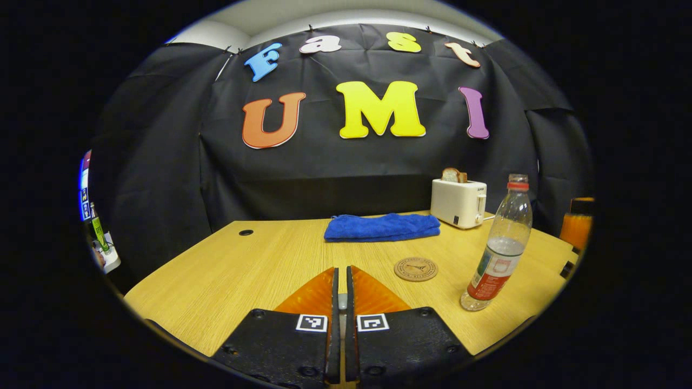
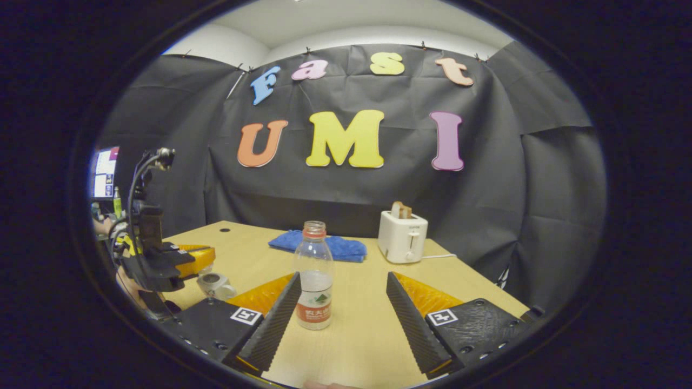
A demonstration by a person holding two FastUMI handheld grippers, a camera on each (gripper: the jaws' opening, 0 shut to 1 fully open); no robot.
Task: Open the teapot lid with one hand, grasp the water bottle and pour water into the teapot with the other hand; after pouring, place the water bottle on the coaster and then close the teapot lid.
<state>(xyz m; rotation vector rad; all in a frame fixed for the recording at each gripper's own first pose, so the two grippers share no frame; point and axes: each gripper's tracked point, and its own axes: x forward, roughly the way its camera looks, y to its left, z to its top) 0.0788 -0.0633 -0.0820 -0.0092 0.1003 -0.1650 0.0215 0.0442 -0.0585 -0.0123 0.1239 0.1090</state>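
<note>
The clear water bottle [image 1: 500, 254] [image 2: 313, 281], partly full with a red label, stands upright on the wooden table [image 1: 232, 281]. My right gripper [image 2: 343, 276] is open around it, and the bottle sits nearer the left-hand finger without touching either one. A round cork coaster [image 1: 415, 269] lies left of the bottle. My left gripper [image 1: 343, 269] [image 2: 189, 256] is shut, with a thin grey sliver between its fingers that looks like the teapot lid's knob. In the right gripper view it hovers just above and left of the small pale teapot [image 2: 215, 284], whose top looks open.
A folded blue towel [image 1: 382, 227] [image 2: 319, 246] lies at the back of the table. A white toaster [image 1: 459, 202] [image 2: 401, 236] with a slice of bread stands to its right, its cord trailing right. A cable hole [image 1: 246, 232] marks the far left corner.
</note>
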